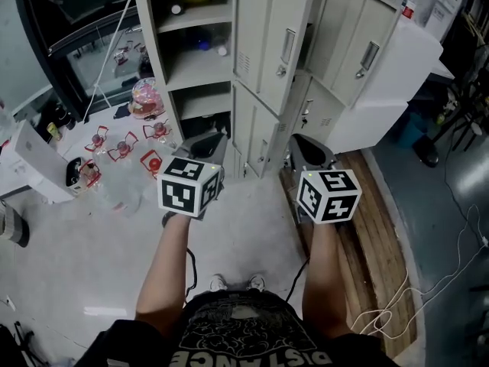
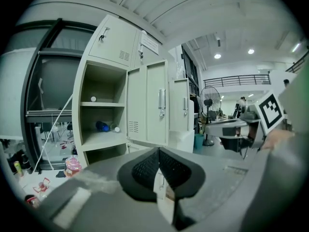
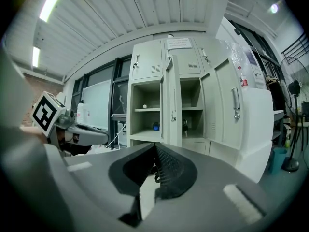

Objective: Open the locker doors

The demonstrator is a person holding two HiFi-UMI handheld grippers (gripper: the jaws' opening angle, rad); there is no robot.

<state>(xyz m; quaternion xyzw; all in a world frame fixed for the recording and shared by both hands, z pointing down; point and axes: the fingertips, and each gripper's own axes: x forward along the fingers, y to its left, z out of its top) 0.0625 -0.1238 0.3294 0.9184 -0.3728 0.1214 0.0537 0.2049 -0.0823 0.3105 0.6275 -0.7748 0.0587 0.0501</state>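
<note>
Grey locker doors [image 1: 263, 37] upright, open outward

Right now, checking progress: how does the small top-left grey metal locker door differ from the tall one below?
The small top-left grey metal locker door is shut; the tall grey door below stands swung open. The small door is squat, the tall door long. Both grey.

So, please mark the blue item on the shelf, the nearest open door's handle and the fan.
blue item [image 2: 101, 126]: left gripper view, its body.
door handle [image 2: 161, 99]: left gripper view, middle of the grip.
fan [image 2: 208, 101]: left gripper view, its round head.
</note>
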